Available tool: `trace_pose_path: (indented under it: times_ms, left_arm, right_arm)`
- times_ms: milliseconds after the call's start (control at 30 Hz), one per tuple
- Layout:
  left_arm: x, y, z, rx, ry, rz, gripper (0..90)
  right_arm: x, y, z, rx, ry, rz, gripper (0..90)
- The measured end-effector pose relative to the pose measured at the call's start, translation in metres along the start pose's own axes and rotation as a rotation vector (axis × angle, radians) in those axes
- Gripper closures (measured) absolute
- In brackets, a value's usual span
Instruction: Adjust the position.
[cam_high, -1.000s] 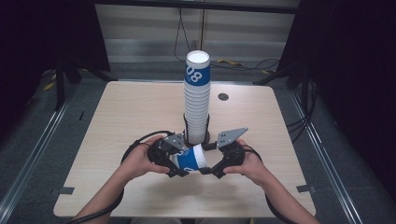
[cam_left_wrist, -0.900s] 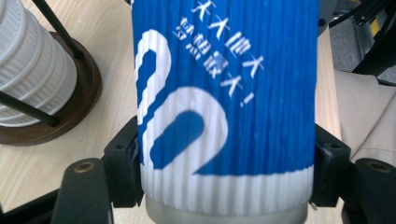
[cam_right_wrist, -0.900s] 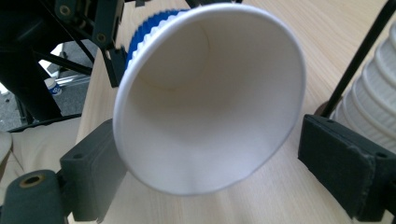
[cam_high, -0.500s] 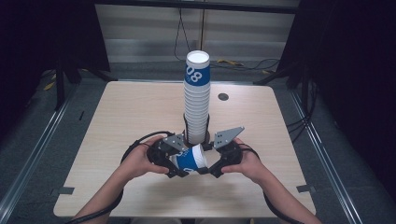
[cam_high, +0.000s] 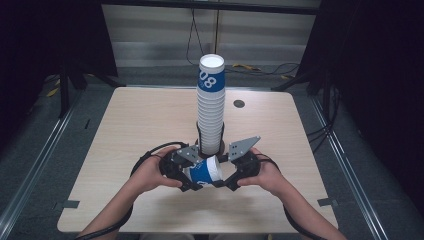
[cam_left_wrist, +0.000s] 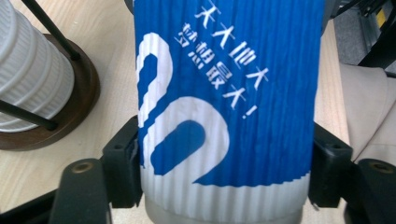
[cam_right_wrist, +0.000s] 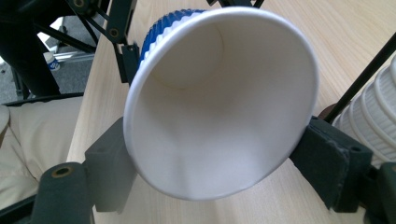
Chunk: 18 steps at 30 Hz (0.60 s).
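Observation:
A blue-and-white ribbed paper cup (cam_high: 205, 170) lies on its side just above the table, between my two grippers. My left gripper (cam_high: 191, 175) holds it near the base. In the left gripper view its pads (cam_left_wrist: 122, 163) still lie against the cup (cam_left_wrist: 224, 93), though these jaws have just been opening a little. My right gripper (cam_high: 226, 175) has just been closing on the open end. In the right gripper view the pads (cam_right_wrist: 327, 163) press the rim of the cup (cam_right_wrist: 219, 116), which is slightly oval.
A tall stack of the same cups (cam_high: 211, 105) stands in a round wooden holder (cam_high: 210, 148) with black rods, right behind the grippers. A small black disc (cam_high: 239, 104) lies farther back on the wooden table (cam_high: 125, 130). Dark floor and rails surround the table.
The right gripper's jaws have closed in on the cup's open end. Both hands and the cup stayed where they were.

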<state>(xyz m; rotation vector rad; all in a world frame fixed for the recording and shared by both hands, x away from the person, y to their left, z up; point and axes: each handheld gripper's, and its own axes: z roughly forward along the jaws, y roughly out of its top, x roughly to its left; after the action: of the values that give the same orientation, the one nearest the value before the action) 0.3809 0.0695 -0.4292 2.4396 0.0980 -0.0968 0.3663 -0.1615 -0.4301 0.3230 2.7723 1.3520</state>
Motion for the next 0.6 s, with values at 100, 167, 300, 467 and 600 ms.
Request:
trace_pose_path:
  times_ms: [100, 167, 300, 467, 600]
  left_arm:
    - [0.0, -0.001, 0.001, 0.01, 0.011, -0.003, 25.3]
    - [0.0, -0.002, 0.001, 0.013, 0.008, -0.005, 24.6]
    - [0.001, -0.006, 0.0, 0.014, 0.018, -0.022, 21.8]
    - [0.0, -0.012, -0.001, -0.014, 0.036, -0.052, 20.9]
    - [0.001, -0.021, 0.0, -0.041, 0.034, -0.083, 20.3]
  right_arm:
    - [0.0, 0.0, -0.001, 0.021, -0.013, -0.003, 20.2]
    - [-0.001, -0.001, -0.002, 0.017, -0.009, 0.016, 20.5]
    - [-0.002, -0.003, -0.004, 0.037, -0.01, 0.018, 20.6]
    - [-0.003, -0.001, -0.008, 0.084, -0.024, 0.015, 20.6]
    - [-0.004, 0.002, -0.011, 0.147, -0.037, 0.011, 20.5]
